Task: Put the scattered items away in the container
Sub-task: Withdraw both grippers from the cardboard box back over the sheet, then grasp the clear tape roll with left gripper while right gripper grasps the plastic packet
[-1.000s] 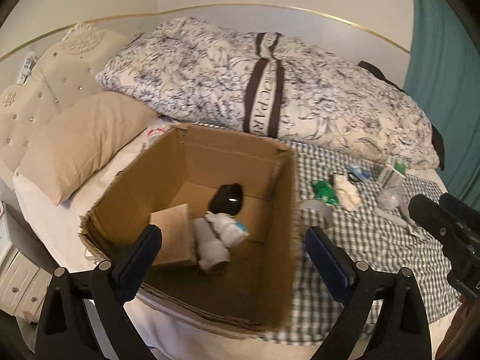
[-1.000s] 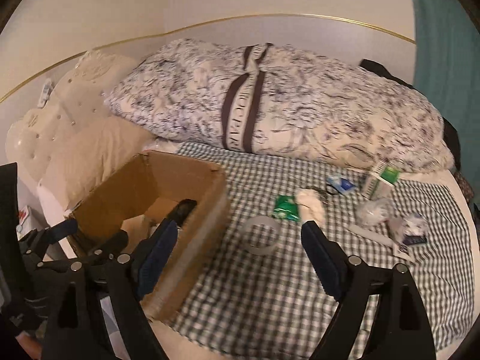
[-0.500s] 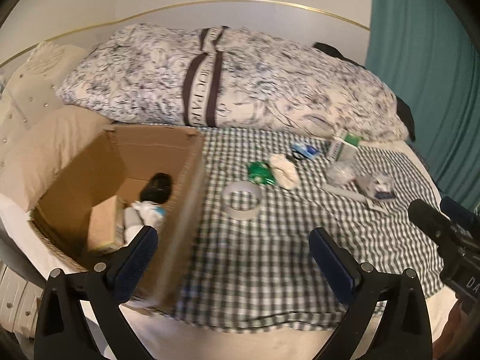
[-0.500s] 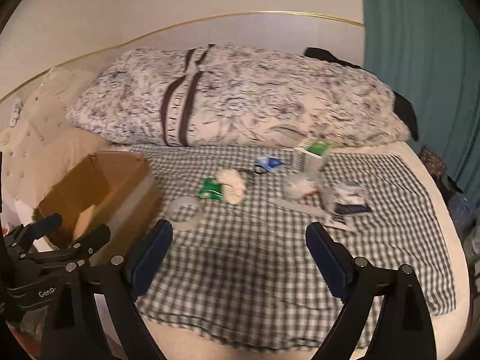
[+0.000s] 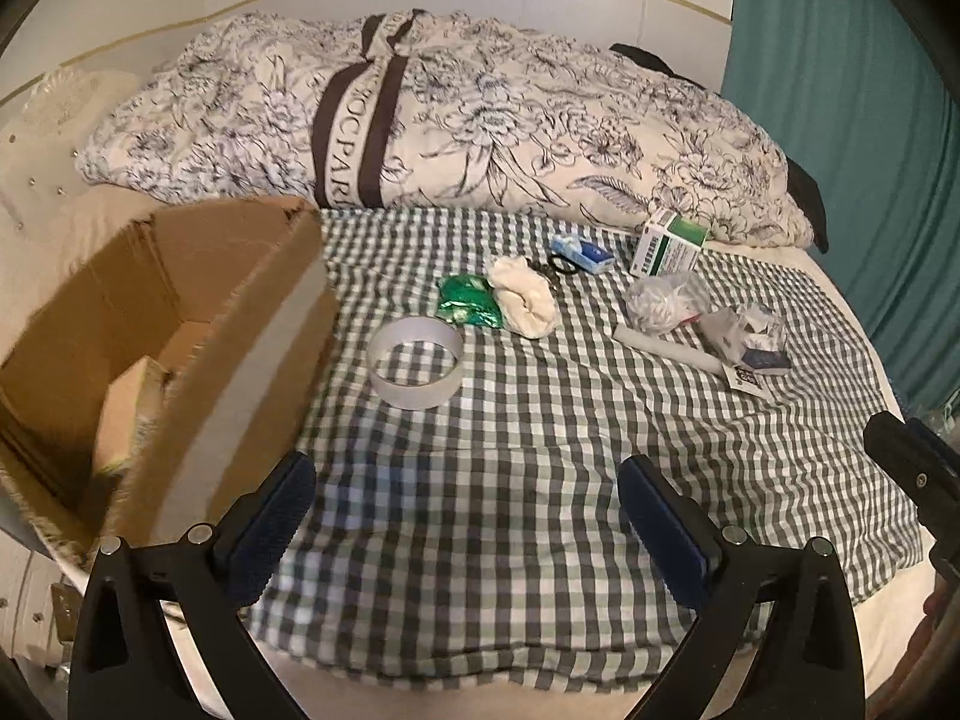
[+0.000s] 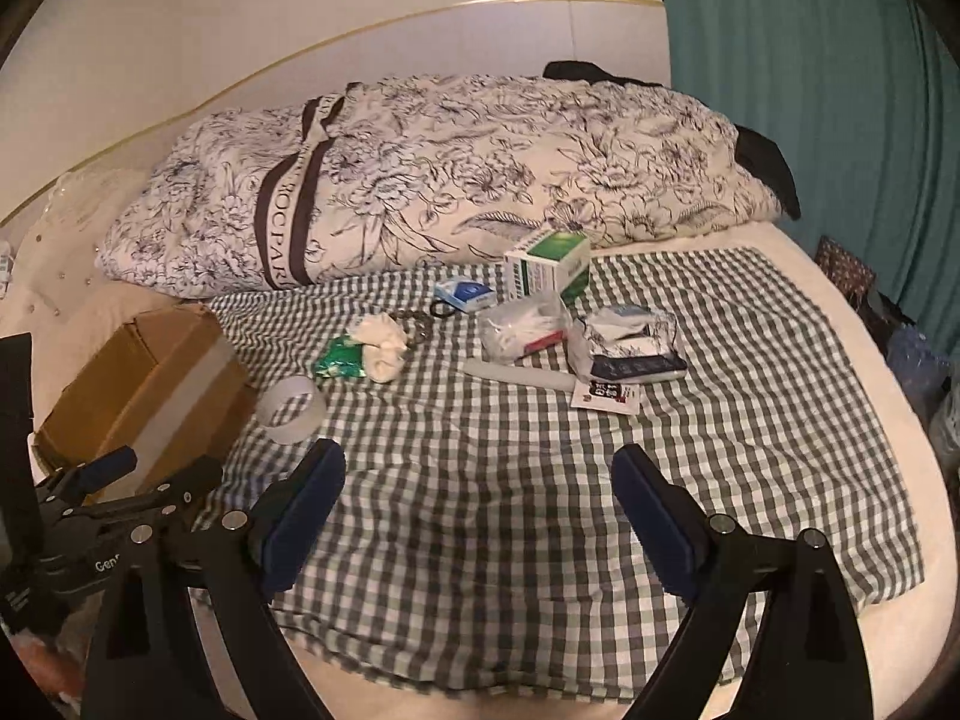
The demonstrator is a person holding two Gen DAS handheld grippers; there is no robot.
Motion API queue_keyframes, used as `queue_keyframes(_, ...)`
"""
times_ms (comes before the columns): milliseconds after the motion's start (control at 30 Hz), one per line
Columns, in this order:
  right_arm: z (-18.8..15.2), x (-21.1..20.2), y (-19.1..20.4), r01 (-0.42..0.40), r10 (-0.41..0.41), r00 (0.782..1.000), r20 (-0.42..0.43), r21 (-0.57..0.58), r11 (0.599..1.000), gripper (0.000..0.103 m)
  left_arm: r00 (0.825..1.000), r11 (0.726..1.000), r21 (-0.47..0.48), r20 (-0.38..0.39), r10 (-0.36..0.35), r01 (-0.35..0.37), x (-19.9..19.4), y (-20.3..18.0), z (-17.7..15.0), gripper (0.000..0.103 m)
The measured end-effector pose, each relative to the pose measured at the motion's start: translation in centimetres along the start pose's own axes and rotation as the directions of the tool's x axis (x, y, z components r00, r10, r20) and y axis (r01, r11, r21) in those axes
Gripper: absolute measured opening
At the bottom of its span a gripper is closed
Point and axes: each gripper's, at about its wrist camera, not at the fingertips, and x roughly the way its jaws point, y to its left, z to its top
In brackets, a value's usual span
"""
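A brown cardboard box (image 5: 180, 324) (image 6: 138, 378) stands at the left of the checked cloth (image 5: 540, 450) on the bed. Scattered on the cloth are a clear tape roll (image 5: 415, 369) (image 6: 292, 408), a green packet (image 5: 469, 300), a cream cloth bundle (image 5: 525, 297) (image 6: 384, 342), a small blue pack (image 5: 582, 251), a green-white carton (image 5: 669, 243) (image 6: 546, 267), plastic bags (image 6: 522, 327) and a white stick (image 6: 519, 375). My left gripper (image 5: 465, 516) is open over bare cloth, short of the tape. The right gripper (image 6: 477, 504) is open too, nothing between its fingers.
A rolled floral duvet (image 5: 450, 132) lies across the back of the bed. A teal curtain (image 6: 840, 90) hangs at the right. A cream pillow and tufted headboard (image 5: 48, 138) sit behind the box. The bed's front edge is just below both grippers.
Both views have swung right, away from the box's inside toward the scattered items. The box now sits at the left edge. Both grippers stay open and hold nothing.
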Motion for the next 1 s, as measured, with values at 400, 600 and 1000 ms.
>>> queue_keyframes(400, -0.6, 7.6, -3.1, 0.011, -0.009, 0.997, -0.075, 0.030, 0.999, 0.091, 0.997, 0.999, -0.028, -0.061, 0.037, -0.039, 8.5, 0.2, 0.2, 0.103)
queue_keyframes(600, -1.0, 11.3, -4.8, 0.036, -0.031, 0.993, -0.110, 0.045, 0.998, 0.091, 0.994, 0.996, -0.058, -0.084, 0.066, -0.071, 12.6, 1.1, 1.1, 0.103)
queue_keyframes(1000, -0.4, 15.4, -9.6, 0.111, -0.097, 0.986, -0.136, 0.099, 0.989, 0.091, 0.989, 0.986, -0.115, -0.101, 0.112, -0.123, 18.8, 2.1, 3.4, 0.103)
